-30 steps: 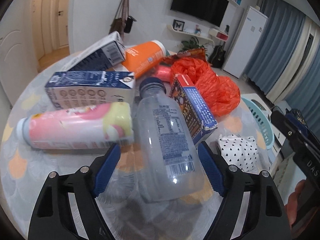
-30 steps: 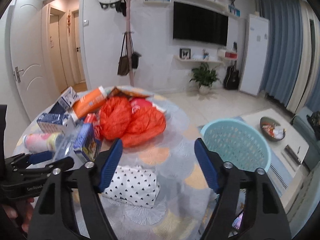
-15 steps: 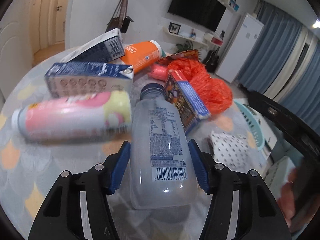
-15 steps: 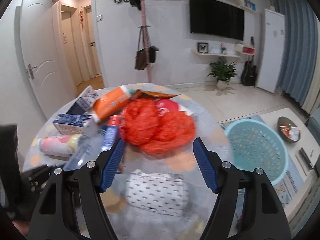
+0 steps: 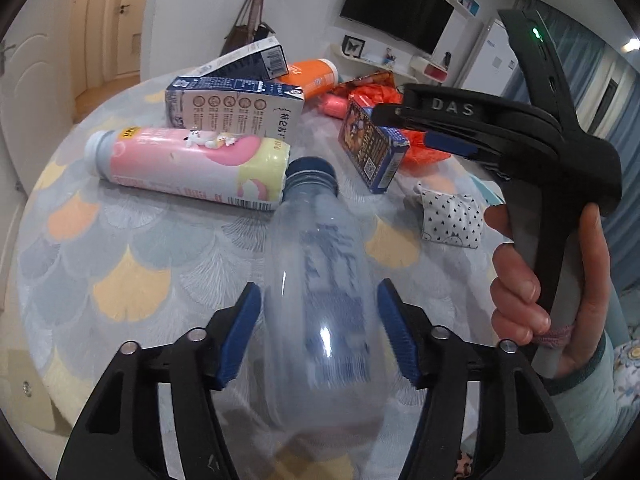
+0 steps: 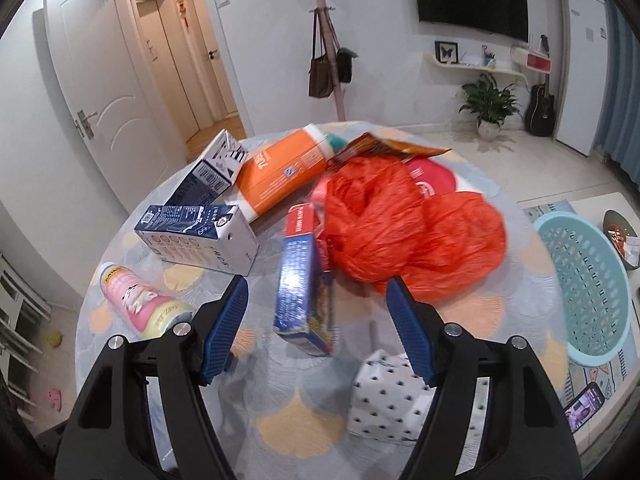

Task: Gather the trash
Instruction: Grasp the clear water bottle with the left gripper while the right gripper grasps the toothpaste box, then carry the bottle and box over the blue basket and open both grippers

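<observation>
A clear plastic bottle (image 5: pixel 320 300) with a dark blue cap lies between the blue pads of my left gripper (image 5: pixel 318 292), its cap pointing away. The pads touch its sides while the jaws are opening slightly, and its label is blurred. My right gripper (image 6: pixel 316 284) is open and hovers over a blue snack box (image 6: pixel 304 292) without touching it. In the left wrist view the right gripper (image 5: pixel 400 120) is held by a hand at the right. A pink bottle (image 5: pixel 188 164), milk cartons (image 5: pixel 236 108), an orange bottle (image 6: pixel 280 172) and red plastic bags (image 6: pixel 400 232) lie on the round table (image 5: pixel 120 264).
A polka-dot tissue pack (image 6: pixel 388 400) lies near the table's front right. A teal basket (image 6: pixel 584 288) stands on the floor to the right of the table, with a phone (image 6: pixel 584 412) beside it. A coat stand (image 6: pixel 328 40) is behind the table.
My left gripper's pads closed in on the clear bottle and drew back with it; the bottle has rolled to another face. My right gripper swung left, from the red bags to over the blue box.
</observation>
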`<state>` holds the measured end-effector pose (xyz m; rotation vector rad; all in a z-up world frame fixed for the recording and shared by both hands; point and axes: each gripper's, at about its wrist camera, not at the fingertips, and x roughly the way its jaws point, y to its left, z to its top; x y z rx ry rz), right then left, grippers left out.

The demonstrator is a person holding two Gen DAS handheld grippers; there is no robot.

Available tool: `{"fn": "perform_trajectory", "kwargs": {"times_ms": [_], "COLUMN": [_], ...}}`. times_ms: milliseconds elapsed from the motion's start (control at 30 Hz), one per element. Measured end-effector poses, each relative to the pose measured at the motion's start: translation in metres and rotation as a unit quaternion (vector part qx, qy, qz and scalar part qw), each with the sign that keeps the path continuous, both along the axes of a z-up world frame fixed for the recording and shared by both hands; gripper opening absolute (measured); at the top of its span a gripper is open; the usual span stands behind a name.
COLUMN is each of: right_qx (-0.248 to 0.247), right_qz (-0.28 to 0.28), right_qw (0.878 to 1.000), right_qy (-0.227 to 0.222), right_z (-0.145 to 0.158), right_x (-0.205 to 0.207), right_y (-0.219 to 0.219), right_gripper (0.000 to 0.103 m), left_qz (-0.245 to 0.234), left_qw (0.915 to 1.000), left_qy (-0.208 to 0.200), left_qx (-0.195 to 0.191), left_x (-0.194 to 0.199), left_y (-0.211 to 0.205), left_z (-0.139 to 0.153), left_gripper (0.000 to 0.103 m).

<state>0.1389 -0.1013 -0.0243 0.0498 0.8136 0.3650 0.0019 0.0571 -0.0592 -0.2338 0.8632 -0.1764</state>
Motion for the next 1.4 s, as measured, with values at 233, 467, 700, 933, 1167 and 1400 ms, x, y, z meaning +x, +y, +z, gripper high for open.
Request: {"fn": "perform_trajectory", "kwargs": {"times_ms": [233, 467, 700, 933, 1167, 1400], "right_qx": [-0.001, 0.025, 0.006, -0.022, 0.012, 0.043], "right_qz": [-0.008, 0.005, 0.004, 0.010, 0.006, -0.020], "right_qw": [1.000, 1.000, 1.000, 0.998, 0.999, 0.998], "right_qy": [-0.014, 0.002, 0.019, 0.059, 0.042, -0.040], "right_z": [0.009, 0.013, 0.003, -0.022, -0.010, 0.035], "right_x": [-0.008, 0.001, 0.012, 0.028, 0.020, -0.010], "right_y": [-0.026, -0.030, -0.005, 0.016, -0.006, -0.056], "right_gripper": [0.068, 0.068, 0.068, 0.036, 0.015, 0.015], "left_qz": [0.004, 0.004, 0.037, 0.065, 0.049, 0.019], "left_qw": [0.9997, 0.9992, 0.9958, 0.9935, 0.9925, 0.9885], "left_qy": [0.025, -0.031, -0.083, -0.093, -0.111, -0.148], "left_qx": [-0.003, -0.024, -0.015, -0.004, 0.016, 0.026], "left_x": [0.028, 0.018, -0.002, 0.003, 0.010, 0.029], "left_y": [0.000, -0.004, 0.011, 0.032, 0.010, -0.029], "left_z": [-0.015, 0.008, 0.041, 0.051, 0.066, 0.092], "left_gripper": [0.055, 0.055, 0.054, 0.055, 0.055, 0.055]}}
